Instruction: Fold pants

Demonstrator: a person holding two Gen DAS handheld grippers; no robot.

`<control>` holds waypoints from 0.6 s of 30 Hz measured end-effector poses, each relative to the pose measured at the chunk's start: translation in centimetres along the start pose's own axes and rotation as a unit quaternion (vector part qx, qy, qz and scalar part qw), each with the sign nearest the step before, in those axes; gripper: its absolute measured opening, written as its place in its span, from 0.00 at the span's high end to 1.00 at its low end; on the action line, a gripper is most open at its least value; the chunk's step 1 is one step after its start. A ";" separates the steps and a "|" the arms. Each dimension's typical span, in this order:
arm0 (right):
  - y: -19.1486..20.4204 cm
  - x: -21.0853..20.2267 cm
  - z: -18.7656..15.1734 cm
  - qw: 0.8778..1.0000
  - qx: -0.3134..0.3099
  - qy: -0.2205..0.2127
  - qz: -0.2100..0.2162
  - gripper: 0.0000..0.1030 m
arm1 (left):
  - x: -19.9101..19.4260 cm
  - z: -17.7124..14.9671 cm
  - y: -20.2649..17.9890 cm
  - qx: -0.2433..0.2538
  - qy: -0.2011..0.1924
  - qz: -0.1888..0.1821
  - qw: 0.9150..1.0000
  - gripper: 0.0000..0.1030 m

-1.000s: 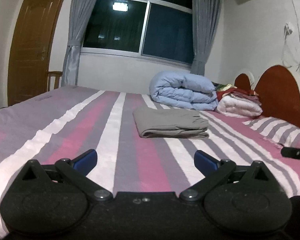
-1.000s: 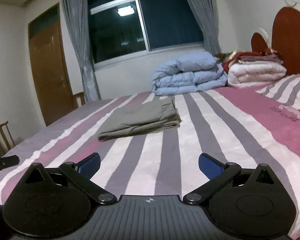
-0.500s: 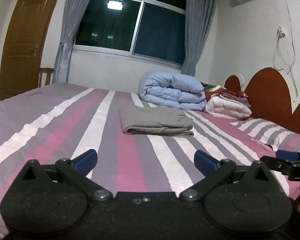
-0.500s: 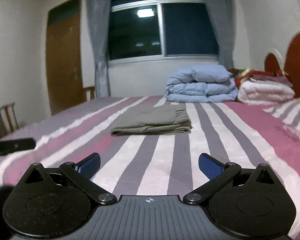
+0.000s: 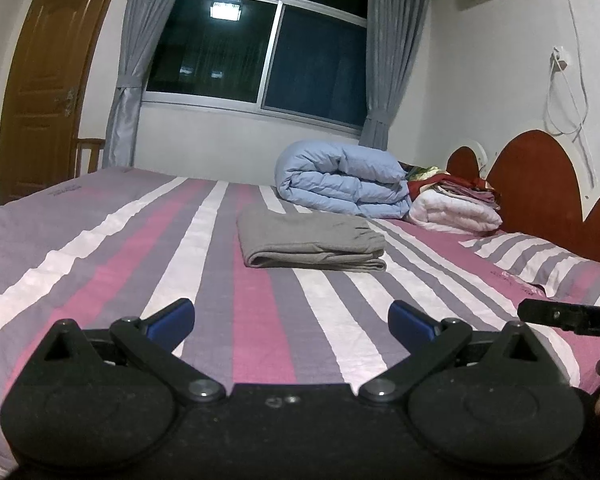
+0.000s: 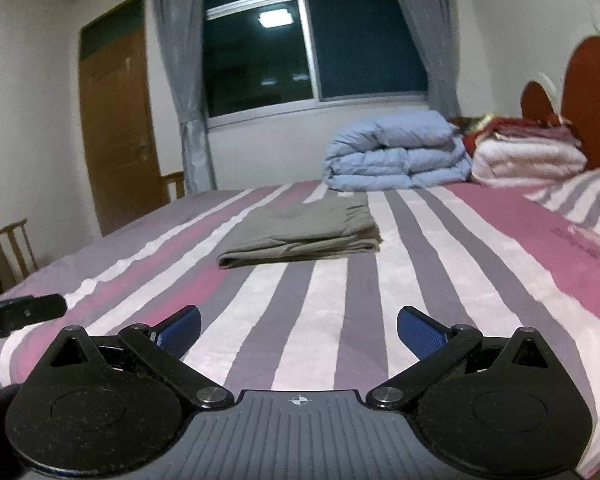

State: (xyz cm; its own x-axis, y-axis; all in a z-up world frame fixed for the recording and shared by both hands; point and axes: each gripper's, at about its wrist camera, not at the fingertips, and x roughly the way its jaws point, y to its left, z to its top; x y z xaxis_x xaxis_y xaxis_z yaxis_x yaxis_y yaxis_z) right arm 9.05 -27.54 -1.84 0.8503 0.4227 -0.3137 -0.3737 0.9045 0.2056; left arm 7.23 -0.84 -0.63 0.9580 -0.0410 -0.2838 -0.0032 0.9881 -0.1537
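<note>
Grey pants [image 5: 310,240] lie folded into a flat rectangular stack on the striped bed [image 5: 140,264]; the right wrist view shows the same pants [image 6: 304,230] mid-bed. My left gripper [image 5: 292,320] is open and holds nothing, well short of the pants near the bed's front edge. My right gripper [image 6: 298,330] is also open with nothing in it, likewise back from the pants. Each view catches part of the other gripper at its edge: the right gripper's tip [image 5: 568,316] and the left gripper's tip [image 6: 20,314].
A rolled blue duvet [image 5: 344,184] and a stack of white and red blankets [image 5: 452,204] sit at the far side by the red headboard [image 5: 536,192]. A striped pillow [image 5: 548,260] lies at right. A wooden door [image 6: 116,128] and chairs [image 6: 14,246] stand at left.
Both grippers have pulled back from the folded pants and swung slightly; the pants look farther off and each gripper's tip now shows in the other's view. The pants have not moved.
</note>
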 end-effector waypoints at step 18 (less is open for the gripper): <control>0.7 -0.1 0.0 1.000 -0.005 0.002 0.000 0.00 | 0.0 0.0 -0.1 0.002 0.000 -0.001 1.000 0.06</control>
State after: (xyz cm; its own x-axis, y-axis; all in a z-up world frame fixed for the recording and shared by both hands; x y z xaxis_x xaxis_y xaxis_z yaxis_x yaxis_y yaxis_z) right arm 8.71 -27.00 -1.63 0.8486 0.4233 -0.3173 -0.3779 0.9048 0.1965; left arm 7.27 -0.93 -0.64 0.9579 -0.0421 -0.2839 -0.0011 0.9887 -0.1502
